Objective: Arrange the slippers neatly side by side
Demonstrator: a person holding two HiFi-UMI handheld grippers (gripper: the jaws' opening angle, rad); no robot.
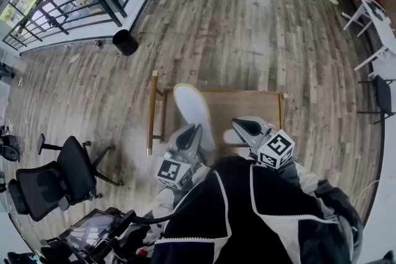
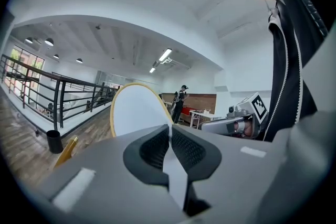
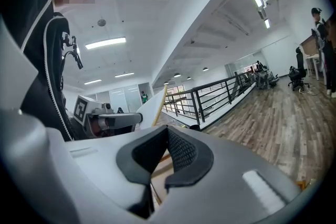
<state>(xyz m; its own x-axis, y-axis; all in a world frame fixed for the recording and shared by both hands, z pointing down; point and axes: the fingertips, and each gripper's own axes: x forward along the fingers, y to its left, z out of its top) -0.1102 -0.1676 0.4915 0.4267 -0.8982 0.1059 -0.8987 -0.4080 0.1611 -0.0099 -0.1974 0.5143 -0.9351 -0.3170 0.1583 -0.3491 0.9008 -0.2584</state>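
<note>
Your left gripper (image 1: 197, 128) is clamped on a thin white edge of the slipper (image 1: 193, 109). Its flat oval sole, tan-rimmed, stands up toward 12 o'clock over the wooden table (image 1: 253, 102) with its brass-coloured frame. At 3 o'clock, your right gripper (image 1: 237, 123) has its ribbed black pads (image 3: 181, 150) pressed together, holding nothing.

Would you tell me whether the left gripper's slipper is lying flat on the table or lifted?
Lifted: the left gripper pinches the slipper by its edge, sole upright ahead of it.
</note>
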